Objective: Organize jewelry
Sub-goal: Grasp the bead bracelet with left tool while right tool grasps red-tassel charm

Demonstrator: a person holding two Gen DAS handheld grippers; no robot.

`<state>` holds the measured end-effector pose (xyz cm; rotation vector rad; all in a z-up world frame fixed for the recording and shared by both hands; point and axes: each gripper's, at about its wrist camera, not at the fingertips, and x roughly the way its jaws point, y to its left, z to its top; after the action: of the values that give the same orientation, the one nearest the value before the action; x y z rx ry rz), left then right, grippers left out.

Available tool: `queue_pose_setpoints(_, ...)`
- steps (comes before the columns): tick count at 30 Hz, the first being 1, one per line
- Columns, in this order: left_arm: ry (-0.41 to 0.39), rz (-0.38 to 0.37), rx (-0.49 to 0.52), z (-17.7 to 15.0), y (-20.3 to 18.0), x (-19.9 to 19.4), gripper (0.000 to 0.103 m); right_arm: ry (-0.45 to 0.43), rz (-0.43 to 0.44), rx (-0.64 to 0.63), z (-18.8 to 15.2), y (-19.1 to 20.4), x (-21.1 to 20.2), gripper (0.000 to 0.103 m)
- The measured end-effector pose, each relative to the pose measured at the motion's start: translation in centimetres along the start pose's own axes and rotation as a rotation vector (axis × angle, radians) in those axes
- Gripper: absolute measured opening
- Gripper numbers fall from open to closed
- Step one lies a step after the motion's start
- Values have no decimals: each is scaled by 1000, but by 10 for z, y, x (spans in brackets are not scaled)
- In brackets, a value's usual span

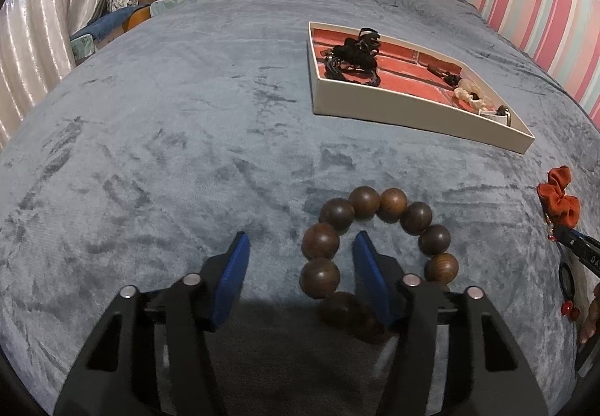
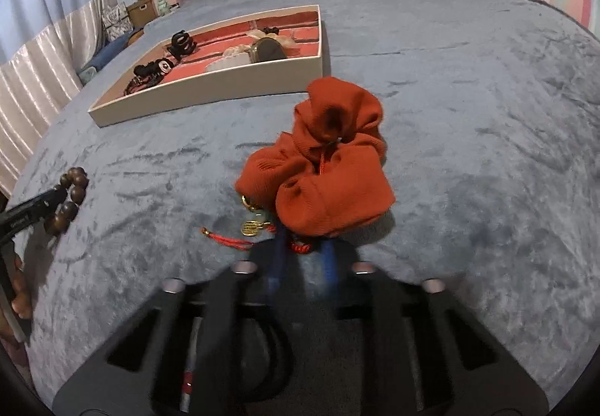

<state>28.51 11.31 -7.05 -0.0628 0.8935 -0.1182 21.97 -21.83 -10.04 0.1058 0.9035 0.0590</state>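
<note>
My left tongs (image 1: pixel 300 258) are spread wide, straddling the near-left side of the bead bracelet (image 1: pixel 378 251): the right finger sits inside the ring, the left finger outside it, and the beads lie on the blanket (image 1: pixel 168 138) between them. The beads look hard, smooth and fairly heavy, so I would pinch across one bead squarely, or it may slip. Ahead and to the right of those tongs sits the tray (image 1: pixel 412 116), already holding dark hair ties. My right tongs (image 2: pixel 302 266) look nearly closed under the orange scrunchie (image 2: pixel 322 168), but blur hides whether they grip it. It looks soft, light and forgiving. I can read no writing anywhere.
</note>
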Motion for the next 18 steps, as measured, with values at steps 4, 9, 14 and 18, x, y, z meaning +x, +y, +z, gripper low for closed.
queue_pose_setpoints(4,5,-12,-8,2,4,2,42,-8,-5,-13,-4,-7,-7,7)
queue_pose_setpoints(9,7,-25,6,3,1,3,23,-27,-23,-14,-9,-20,-18,7)
queue_pose_setpoints(14,2,-44,-8,4,3,1,20,-42,-18,-2,-12,-31,-29,7)
queue_pose_setpoints(18,-12,-52,-8,3,1,-4,20,-74,16,24,-11,-37,-44,7)
